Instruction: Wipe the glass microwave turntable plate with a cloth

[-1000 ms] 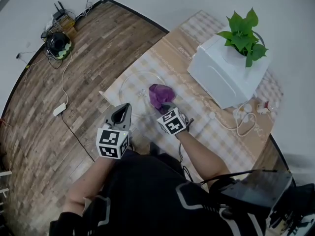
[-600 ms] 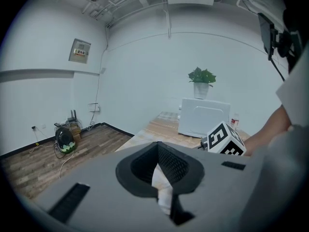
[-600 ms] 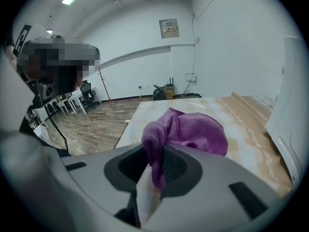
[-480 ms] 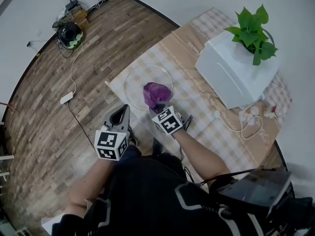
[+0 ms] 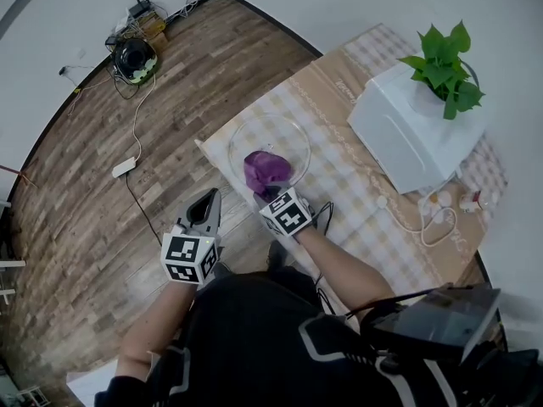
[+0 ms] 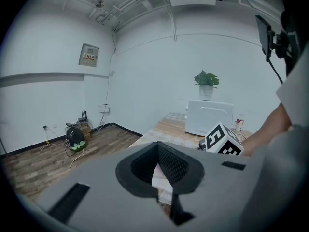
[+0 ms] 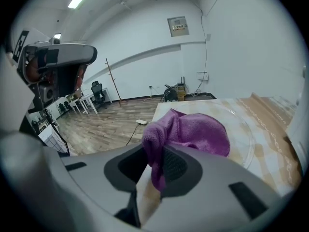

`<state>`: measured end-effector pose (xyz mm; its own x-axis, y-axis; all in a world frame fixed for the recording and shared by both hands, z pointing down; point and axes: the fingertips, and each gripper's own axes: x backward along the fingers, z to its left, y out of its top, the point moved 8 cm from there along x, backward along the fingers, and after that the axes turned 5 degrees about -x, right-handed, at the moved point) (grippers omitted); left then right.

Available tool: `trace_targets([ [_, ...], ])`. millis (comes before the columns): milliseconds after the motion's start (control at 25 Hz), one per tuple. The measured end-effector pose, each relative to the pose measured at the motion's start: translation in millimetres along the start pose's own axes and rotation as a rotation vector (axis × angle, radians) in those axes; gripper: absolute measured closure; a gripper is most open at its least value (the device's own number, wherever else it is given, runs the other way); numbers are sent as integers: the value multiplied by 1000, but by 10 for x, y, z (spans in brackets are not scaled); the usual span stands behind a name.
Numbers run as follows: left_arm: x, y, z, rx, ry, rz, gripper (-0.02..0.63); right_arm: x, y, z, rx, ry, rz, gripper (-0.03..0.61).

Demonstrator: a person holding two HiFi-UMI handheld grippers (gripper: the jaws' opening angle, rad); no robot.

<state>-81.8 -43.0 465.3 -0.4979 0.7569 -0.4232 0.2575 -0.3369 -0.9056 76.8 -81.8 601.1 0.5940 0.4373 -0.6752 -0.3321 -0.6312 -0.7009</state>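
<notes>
The clear glass turntable plate [image 5: 248,131] lies flat on the checked tablecloth near the table's left corner; it also shows in the right gripper view as a wide glass plate [image 7: 244,124]. A crumpled purple cloth [image 5: 265,169] rests on the plate's near part. My right gripper [image 5: 271,191] is shut on that cloth [image 7: 193,130], which bulges out over the jaws of the right gripper [image 7: 157,154]. My left gripper [image 5: 209,200] hangs off the table's near-left edge over the wooden floor, apart from the plate. In its own view the left gripper [image 6: 157,149] holds nothing, and its jaws stand closed.
A white microwave [image 5: 414,131] with a green potted plant [image 5: 445,58] on top stands at the table's right. White cables and a small bottle [image 5: 469,200] lie by its near corner. A helmet [image 5: 136,58] and cords sit on the wooden floor at far left.
The cloth in my right gripper has slid from the plate's right side toward its near middle. My left gripper has drawn back from the plate's edge to beyond the table.
</notes>
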Motion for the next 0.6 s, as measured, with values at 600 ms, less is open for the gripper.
trace_targets([
  [600, 667, 143, 500, -4, -33, -127, 607, 451, 561, 330, -172, -120, -199, 502],
])
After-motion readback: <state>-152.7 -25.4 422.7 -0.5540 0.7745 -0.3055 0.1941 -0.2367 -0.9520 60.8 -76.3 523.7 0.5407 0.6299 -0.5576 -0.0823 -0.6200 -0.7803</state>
